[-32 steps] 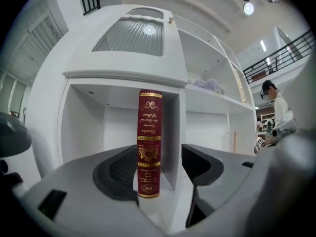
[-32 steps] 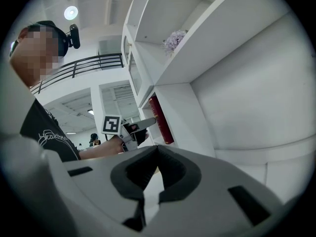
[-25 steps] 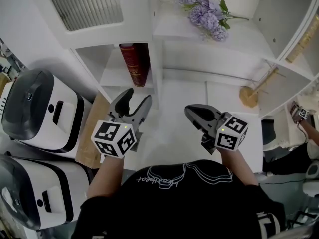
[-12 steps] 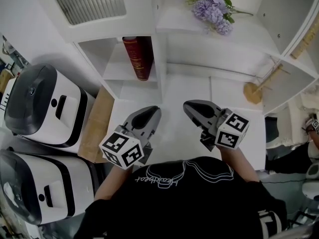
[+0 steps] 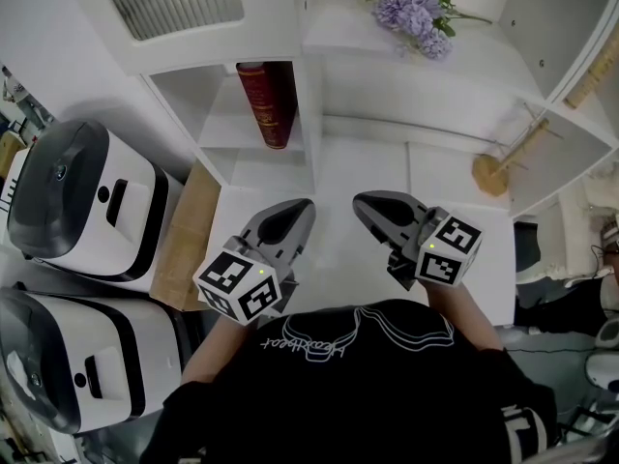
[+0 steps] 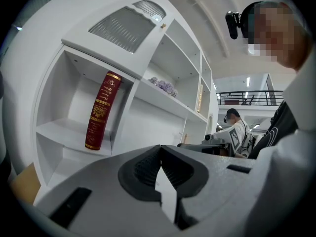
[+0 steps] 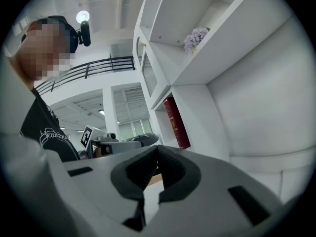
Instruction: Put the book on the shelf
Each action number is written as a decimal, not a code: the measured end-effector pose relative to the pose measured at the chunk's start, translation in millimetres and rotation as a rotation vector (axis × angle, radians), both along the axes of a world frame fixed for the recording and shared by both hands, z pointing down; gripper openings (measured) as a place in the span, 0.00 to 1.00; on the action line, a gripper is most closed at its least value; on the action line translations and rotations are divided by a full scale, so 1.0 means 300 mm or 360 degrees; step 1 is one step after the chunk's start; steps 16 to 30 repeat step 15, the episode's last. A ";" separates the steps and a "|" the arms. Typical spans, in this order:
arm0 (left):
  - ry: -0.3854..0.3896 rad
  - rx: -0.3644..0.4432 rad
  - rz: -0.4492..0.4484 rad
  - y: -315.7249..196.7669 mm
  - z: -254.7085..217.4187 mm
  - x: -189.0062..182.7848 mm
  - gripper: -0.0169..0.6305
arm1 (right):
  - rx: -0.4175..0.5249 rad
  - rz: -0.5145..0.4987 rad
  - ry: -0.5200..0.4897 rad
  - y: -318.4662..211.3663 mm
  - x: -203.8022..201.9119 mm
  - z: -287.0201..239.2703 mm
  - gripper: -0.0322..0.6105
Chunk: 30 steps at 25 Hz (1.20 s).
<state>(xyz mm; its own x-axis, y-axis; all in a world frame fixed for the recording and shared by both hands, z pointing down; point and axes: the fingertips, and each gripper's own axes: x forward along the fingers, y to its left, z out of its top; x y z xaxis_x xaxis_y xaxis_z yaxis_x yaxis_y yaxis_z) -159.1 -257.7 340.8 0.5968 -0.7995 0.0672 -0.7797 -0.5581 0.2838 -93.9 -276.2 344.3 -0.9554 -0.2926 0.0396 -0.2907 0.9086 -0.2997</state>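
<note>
The book (image 5: 268,104) stands upright in the shelf (image 5: 224,129), upper centre, well apart from both grippers. The left gripper (image 5: 295,211) and right gripper (image 5: 366,206) have their jaws closed on nothing.

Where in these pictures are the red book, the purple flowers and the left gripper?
red book (image 5: 268,104): head view, middle of its spine.
purple flowers (image 5: 408,4): head view, on the blossoms.
left gripper (image 5: 302,211): head view, at its closed tips.

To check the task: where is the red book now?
Head view, upper left: the red book stands in the left shelf compartment, beside its right wall.
</note>
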 end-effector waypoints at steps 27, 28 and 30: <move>0.0026 0.0001 0.0013 -0.002 0.003 0.002 0.03 | -0.0021 -0.0012 0.0026 0.007 -0.009 0.015 0.06; 0.0026 0.0001 0.0013 -0.002 0.003 0.002 0.03 | -0.0021 -0.0012 0.0026 0.007 -0.009 0.015 0.06; 0.0026 0.0001 0.0013 -0.002 0.003 0.002 0.03 | -0.0021 -0.0012 0.0026 0.007 -0.009 0.015 0.06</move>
